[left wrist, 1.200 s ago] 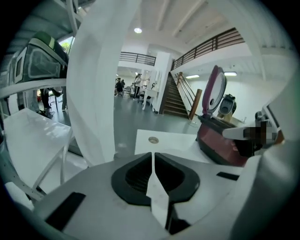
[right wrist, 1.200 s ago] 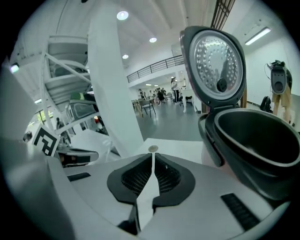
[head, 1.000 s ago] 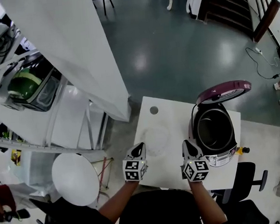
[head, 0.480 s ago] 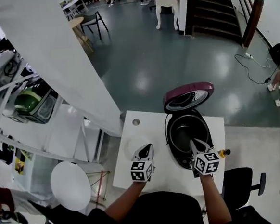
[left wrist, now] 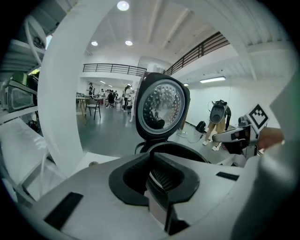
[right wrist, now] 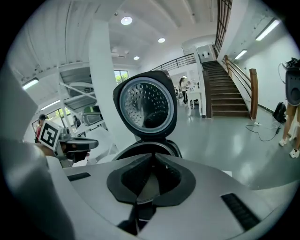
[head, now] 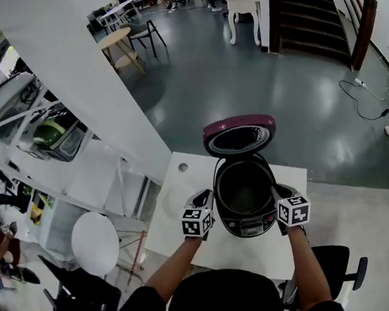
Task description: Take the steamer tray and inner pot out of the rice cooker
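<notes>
Right, both my claws are pinched fully shut on nothing: the left gripper (head: 202,198) hangs just beside the left flank of the rice cooker (head: 248,224) and the right gripper (head: 278,193) just beside its right flank, each tilted downward. Between them the cooker stands open on the white table (head: 173,203), with the dark inner pot (head: 244,186) seated in the body. Its purple lid (head: 238,124) is tipped up at the far side, perforated inner plate facing both gripper cameras.
</notes>
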Demonstrator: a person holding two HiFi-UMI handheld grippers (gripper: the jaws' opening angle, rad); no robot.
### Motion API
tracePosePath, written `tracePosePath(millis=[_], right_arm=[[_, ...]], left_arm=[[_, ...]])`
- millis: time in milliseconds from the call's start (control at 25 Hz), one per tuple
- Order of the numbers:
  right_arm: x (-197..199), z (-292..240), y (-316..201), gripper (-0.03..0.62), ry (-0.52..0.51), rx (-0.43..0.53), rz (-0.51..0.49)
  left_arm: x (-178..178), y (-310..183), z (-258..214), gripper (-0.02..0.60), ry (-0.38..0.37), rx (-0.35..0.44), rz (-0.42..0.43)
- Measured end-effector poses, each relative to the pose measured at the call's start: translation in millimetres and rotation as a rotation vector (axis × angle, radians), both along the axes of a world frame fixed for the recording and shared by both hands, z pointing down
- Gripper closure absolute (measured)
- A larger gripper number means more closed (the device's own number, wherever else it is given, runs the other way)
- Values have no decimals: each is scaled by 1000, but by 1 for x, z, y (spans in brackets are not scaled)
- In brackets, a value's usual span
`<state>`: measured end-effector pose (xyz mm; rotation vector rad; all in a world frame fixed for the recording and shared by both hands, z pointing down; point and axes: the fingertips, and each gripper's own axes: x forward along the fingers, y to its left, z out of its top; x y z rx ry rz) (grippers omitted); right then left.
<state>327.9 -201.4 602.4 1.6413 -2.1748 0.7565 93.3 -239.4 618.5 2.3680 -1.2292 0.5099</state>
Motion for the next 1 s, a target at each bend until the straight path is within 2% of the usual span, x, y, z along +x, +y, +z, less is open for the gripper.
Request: tracePosePath(millis=[80,160,200,240,320,480,680,840,1000], right_arm=[[7,7,-7,572,10,-11,-24],[8,17,-15,509,25,-43,-51],[7,23,-18,479,31,-60,-65],[5,27,-21,468,35,-74,-76],[2,36,-27,467,41,-90,-89],[1,53,-38,462,71,-132,-99],[0,72,-40,461,86,-187,-109],[10,85,-48,457,111,-221,-86],[10,93,-56,457,132,-242,-89]], left_arm=[[3,-3,4,574,-4,-17,-31],[4,-5,8,571,-11,-37,-52],[3,-5,11,556,-20,-46,-57],[2,-6,15,512,-30,-56,-56],[1,-9,25,458,-49,-79,-47],[11,-21,44,439,-71,-119,-18],[26,-26,68,437,-100,-162,21],[28,-32,72,454,-117,-182,-13],[30,-35,82,454,-140,-220,9]])
